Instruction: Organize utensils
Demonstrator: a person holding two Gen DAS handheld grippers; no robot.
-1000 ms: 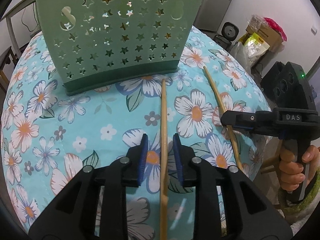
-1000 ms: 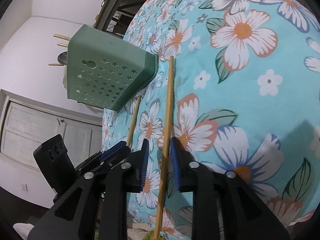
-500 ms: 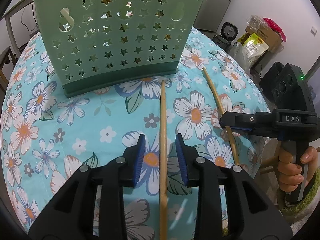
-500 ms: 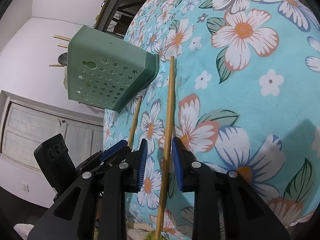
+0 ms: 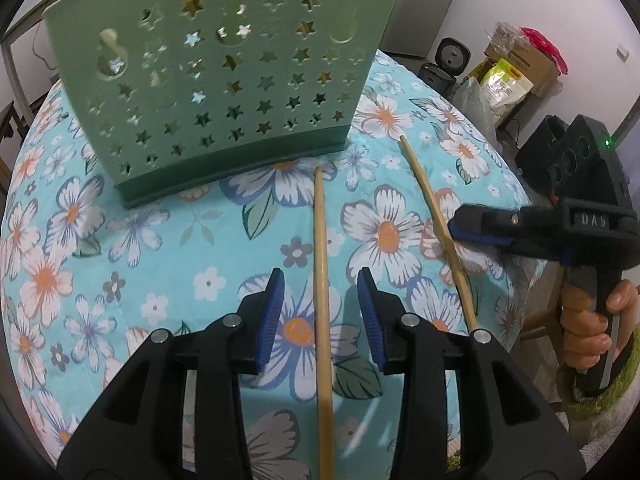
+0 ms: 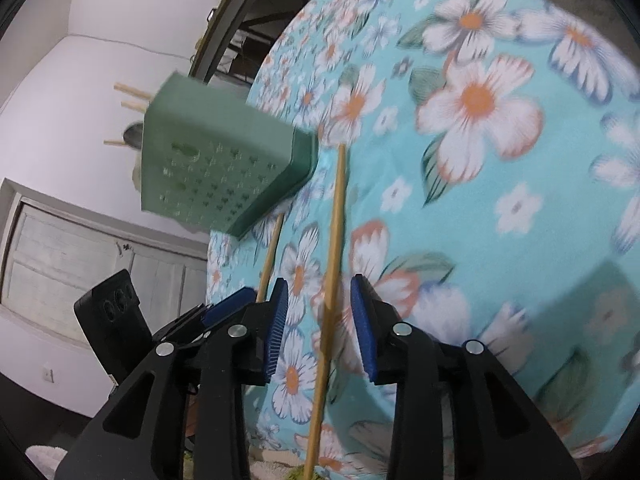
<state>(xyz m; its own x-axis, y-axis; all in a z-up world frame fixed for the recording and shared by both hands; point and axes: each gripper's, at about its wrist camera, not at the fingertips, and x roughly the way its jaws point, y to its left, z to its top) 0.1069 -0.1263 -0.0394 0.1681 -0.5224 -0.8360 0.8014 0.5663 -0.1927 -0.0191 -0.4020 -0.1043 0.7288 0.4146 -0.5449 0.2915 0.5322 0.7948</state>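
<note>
Green star-punched holder (image 5: 224, 80) stands at the far side of the flowered surface (image 5: 120, 264). In front of it, two chopsticks lie flat. The left gripper (image 5: 320, 312) straddles the nearer chopstick (image 5: 322, 280), fingers apart and just opening, pads clear of the wood. Further right, the right gripper (image 6: 319, 320) does likewise over the other chopstick (image 6: 334, 240): fingers widening, stick loose between them.

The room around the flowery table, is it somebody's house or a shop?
Probably somebody's house. A round table wears a flowery cloth, a green holder for chopsticks stands on it, and a rice cooker and a cardboard box sit by the wall.
</note>
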